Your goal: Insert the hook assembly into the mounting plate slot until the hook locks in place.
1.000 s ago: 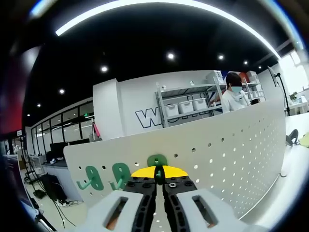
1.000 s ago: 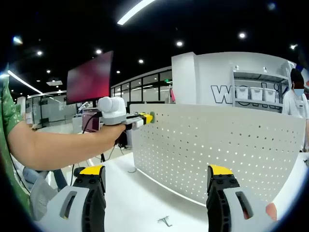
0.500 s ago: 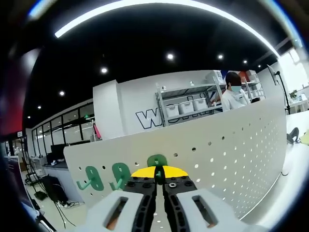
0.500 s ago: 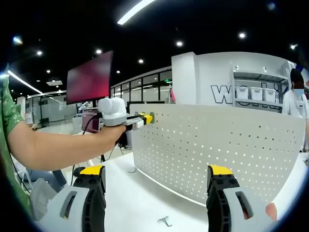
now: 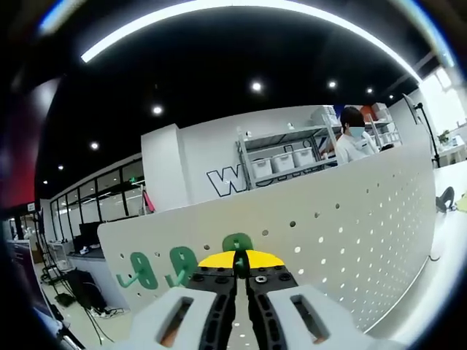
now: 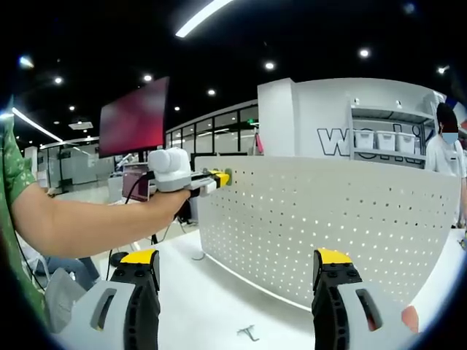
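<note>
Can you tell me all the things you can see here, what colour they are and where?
pegboard: 1, white with holes, upright on the table
green hooks: 3, on the pegboard's top edge, one between the left gripper's tips
small metal hook: 1, grey, lying on the white table
shelf with bins: 1, grey, far wall
screen: 1, red, behind
other person: 1, white top, by shelf
left gripper: shut on a green hook
right gripper: open, over the table

— Home or workplace?
— Workplace. Open-plan lab/office, prob. a test floor. Black ceiling (image 5: 219, 58) w/ spotlights (image 5: 256, 86) & long strip light (image 5: 241, 9).
— More?
— Metal shelves (image 5: 281, 157) w/ white bins (image 5: 282, 161), glass-walled rooms (image 6: 219, 135), big lettering on wall (image 6: 336, 138), red screen (image 6: 133, 117), white pegboard (image 6: 328, 219) on white table (image 6: 211, 306).
</note>
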{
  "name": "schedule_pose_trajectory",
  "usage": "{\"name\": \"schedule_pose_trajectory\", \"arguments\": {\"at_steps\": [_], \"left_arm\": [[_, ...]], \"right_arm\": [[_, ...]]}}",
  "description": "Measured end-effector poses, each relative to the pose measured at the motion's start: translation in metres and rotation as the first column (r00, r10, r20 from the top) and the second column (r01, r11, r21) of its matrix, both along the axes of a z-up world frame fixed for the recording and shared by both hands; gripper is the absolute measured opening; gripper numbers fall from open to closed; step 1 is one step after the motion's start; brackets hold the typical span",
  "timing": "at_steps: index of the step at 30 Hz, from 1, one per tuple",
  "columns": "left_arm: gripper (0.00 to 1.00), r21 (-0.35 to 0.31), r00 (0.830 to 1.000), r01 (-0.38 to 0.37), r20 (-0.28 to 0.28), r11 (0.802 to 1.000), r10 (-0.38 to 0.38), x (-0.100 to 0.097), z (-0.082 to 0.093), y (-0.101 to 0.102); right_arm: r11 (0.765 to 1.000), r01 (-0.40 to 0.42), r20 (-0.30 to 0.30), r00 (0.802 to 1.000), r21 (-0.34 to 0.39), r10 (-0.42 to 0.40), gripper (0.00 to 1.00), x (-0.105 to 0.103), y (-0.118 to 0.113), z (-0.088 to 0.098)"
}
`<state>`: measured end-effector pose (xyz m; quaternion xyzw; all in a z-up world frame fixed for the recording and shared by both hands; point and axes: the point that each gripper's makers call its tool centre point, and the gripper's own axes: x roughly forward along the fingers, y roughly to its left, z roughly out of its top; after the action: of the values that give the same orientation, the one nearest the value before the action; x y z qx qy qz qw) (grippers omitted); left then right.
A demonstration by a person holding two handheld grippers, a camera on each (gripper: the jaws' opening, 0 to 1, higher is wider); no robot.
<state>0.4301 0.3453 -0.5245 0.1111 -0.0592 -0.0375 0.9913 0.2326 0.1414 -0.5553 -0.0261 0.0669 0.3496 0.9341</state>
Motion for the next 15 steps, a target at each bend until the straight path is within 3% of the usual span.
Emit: {"name": "schedule_pose_trajectory", "arguments": {"at_steps": [15], "left_arm": [[0.04,-0.05,1.0,-0.001,0.002,0.999,0.001,-0.0022,-0.0009,0.0013]], "right_arm": [[1.0,-0.007,0.003,1.0,-0.003,0.007,0.88,-0.0016,0.0018,0.0017]]}}
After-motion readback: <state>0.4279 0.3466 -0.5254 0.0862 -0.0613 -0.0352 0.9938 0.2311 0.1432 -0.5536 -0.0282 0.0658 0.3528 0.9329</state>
